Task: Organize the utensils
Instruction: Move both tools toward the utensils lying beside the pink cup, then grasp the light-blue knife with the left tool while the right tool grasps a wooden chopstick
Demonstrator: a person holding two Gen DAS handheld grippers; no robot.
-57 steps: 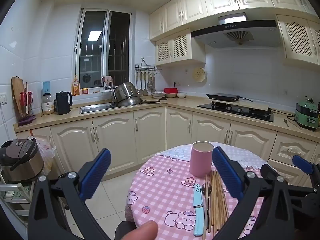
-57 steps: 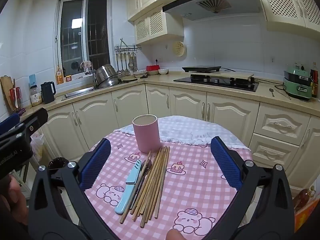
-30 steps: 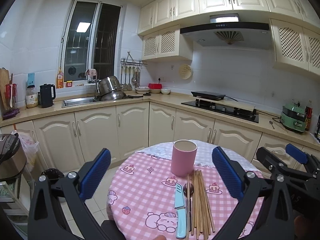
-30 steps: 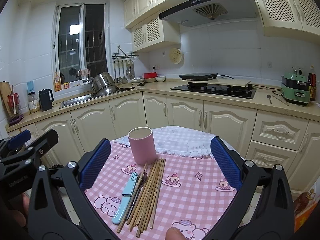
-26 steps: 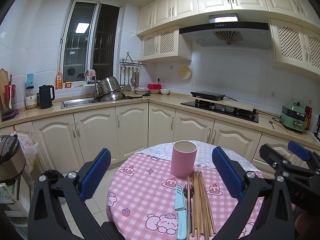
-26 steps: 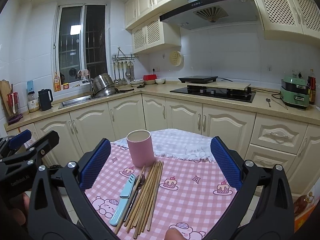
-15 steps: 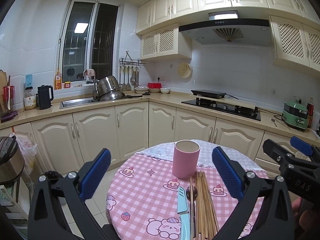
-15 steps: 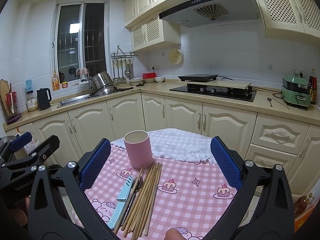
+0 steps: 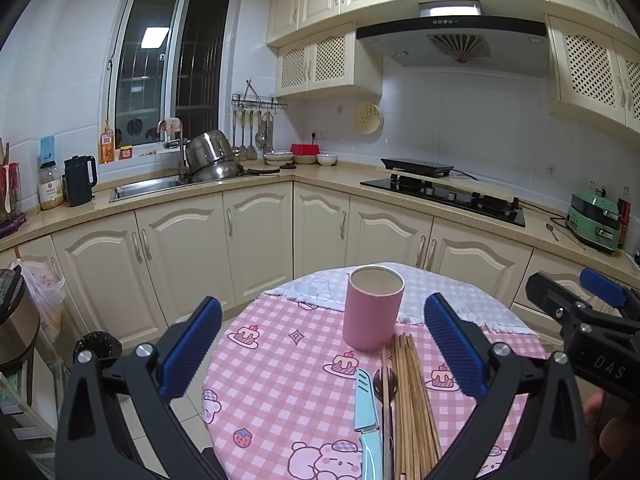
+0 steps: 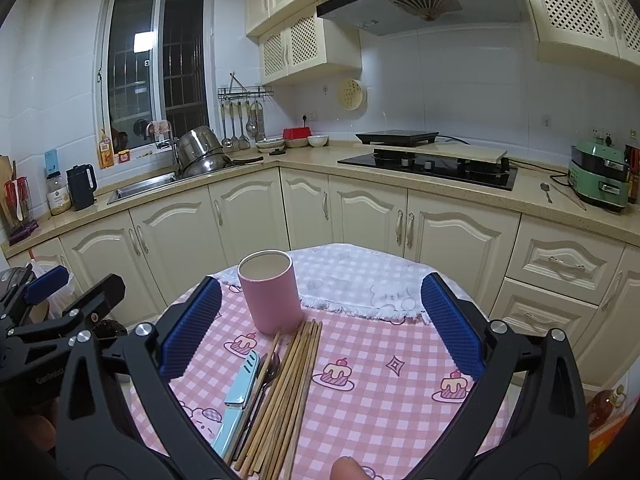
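Beside pink cup point(image 10: 271, 292): chopsticks point(image 10: 286, 392), knife point(image 10: 236, 400).

A round table point(image 9: 280, 364) with a pink checked cloth is seen in a kitchen. A pink cup point(image 9: 373, 313) is stood upright on it. Just in front of the cup, chopsticks point(image 9: 412, 404), a spoon point(image 9: 385, 380) and a blue knife point(image 9: 366, 404) are laid side by side. The left gripper point(image 9: 322, 350) is held wide open above the table. The right gripper point(image 9: 588, 320) is seen at the right edge.
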